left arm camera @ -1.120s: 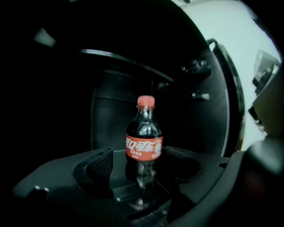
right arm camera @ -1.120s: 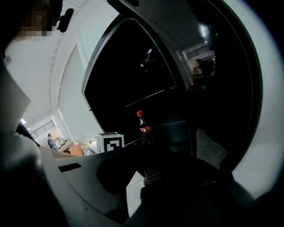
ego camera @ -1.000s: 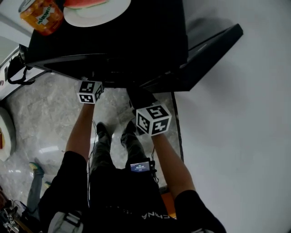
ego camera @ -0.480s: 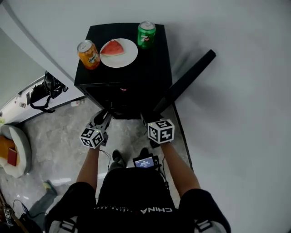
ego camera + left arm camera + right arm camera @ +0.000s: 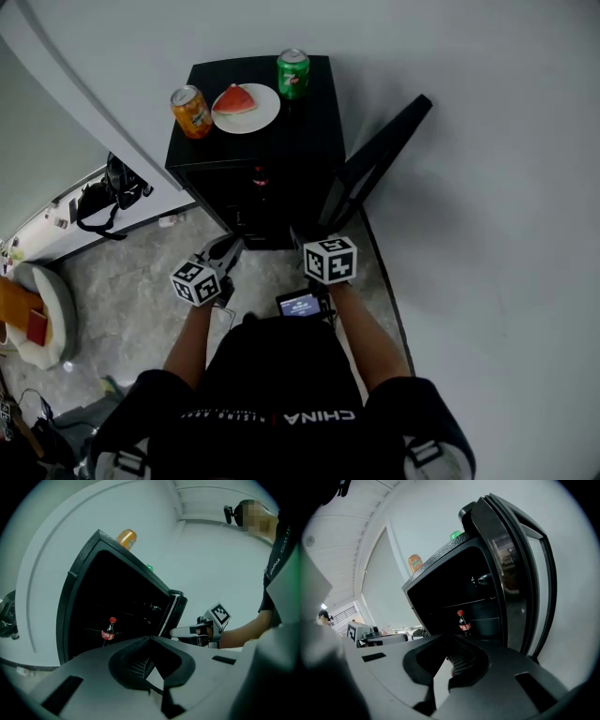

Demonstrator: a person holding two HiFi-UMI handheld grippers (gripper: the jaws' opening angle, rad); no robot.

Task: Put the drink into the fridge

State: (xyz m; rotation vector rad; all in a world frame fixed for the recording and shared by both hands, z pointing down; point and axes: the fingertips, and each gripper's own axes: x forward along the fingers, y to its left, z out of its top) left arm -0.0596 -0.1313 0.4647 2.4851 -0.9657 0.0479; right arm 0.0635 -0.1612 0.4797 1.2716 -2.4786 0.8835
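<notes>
A black mini fridge [image 5: 281,169] stands against the wall with its door [image 5: 375,159] swung open to the right. A cola bottle [image 5: 108,631] stands upright on a shelf inside, also seen as the bottle [image 5: 463,622] from the right. On the fridge top sit an orange can [image 5: 191,112], a plate [image 5: 262,117] with a watermelon slice [image 5: 234,98], and a green can [image 5: 292,73]. My left gripper [image 5: 230,247] hangs in front of the fridge, shut and holding nothing. My right gripper [image 5: 306,236] is near the door's lower edge, jaws together and holding nothing.
A black bag [image 5: 117,187] lies on a white ledge to the left of the fridge. A round cushion [image 5: 42,314] with orange things sits at the far left. A white wall runs along the right; the floor [image 5: 141,262] is grey marble.
The head view has pulled back, so the whole fridge top now shows. Both grippers have drawn away from the fridge opening, and the left jaws have come together.
</notes>
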